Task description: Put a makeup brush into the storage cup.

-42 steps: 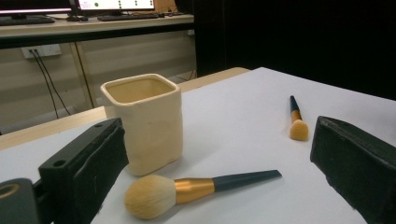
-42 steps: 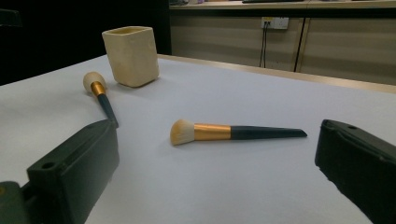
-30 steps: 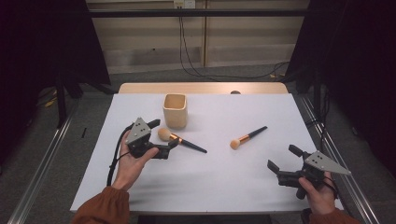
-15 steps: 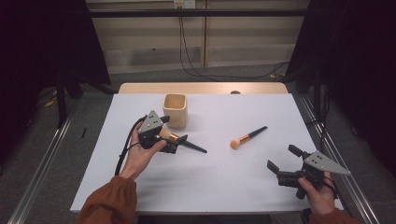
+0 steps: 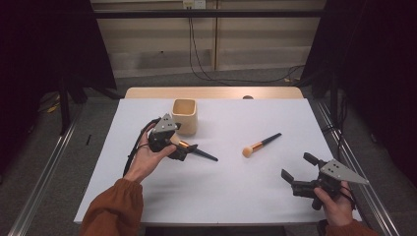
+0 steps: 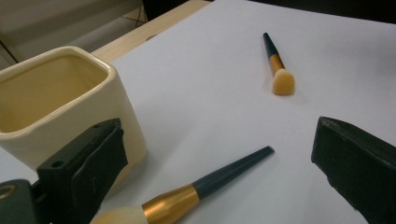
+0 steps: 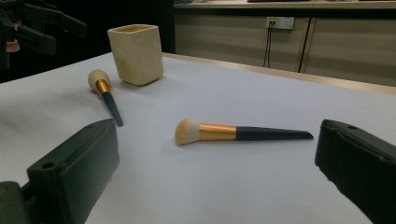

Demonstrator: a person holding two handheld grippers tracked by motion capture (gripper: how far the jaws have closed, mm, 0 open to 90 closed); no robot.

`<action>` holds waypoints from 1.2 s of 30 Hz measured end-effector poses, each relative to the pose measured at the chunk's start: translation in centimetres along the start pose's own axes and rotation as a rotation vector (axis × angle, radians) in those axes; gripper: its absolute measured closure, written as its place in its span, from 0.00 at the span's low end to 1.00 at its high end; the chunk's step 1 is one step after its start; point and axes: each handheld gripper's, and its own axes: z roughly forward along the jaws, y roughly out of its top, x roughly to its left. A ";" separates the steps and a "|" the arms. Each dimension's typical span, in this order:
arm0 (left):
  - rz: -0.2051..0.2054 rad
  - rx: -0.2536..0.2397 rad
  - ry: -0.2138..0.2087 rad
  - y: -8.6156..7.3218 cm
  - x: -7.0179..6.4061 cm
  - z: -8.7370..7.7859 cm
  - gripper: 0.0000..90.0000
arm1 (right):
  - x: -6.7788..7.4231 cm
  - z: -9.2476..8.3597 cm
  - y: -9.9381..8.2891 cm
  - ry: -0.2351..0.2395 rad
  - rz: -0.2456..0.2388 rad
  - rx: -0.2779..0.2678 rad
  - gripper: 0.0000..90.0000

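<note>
Two makeup brushes with dark handles and gold ferrules lie on the white table [image 5: 221, 196]. The near-cup brush [image 5: 199, 152] [image 6: 210, 179] [image 7: 105, 93] rests just right of a cream square cup [image 5: 185, 116] [image 6: 60, 102] [image 7: 135, 53]. My left gripper [image 5: 183, 138] [image 6: 219, 135] is open and straddles that brush's head end, close to the cup, without closing on it. The other brush [image 5: 260, 144] [image 6: 278, 70] [image 7: 238, 132] lies at mid-table. At the front right my right gripper [image 5: 295, 165] [image 7: 217, 135] is held open, with this brush ahead of its jaws, untouched.
A wooden strip [image 5: 211, 92] edges the table's far side. Metal rails [image 5: 44, 172] run along the floor on both sides. Cables [image 5: 196, 54] hang down the back wall. In the right gripper view the left gripper [image 7: 42, 25] hovers at the upper left.
My left gripper has moved right and farther from me, coming in over the brush head beside the cup. The right gripper and both brushes have stayed put.
</note>
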 end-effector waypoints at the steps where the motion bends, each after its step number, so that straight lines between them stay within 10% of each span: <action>1: 0.001 0.008 0.006 0.0 0.0 0.1 0.03 | 0.0 0.0 0.0 0.000 -0.003 0.001 0.00; 36: 0.250 0.470 -0.141 1.1 1.1 3.4 0.09 | 0.0 0.1 -0.1 0.009 -0.003 0.011 0.00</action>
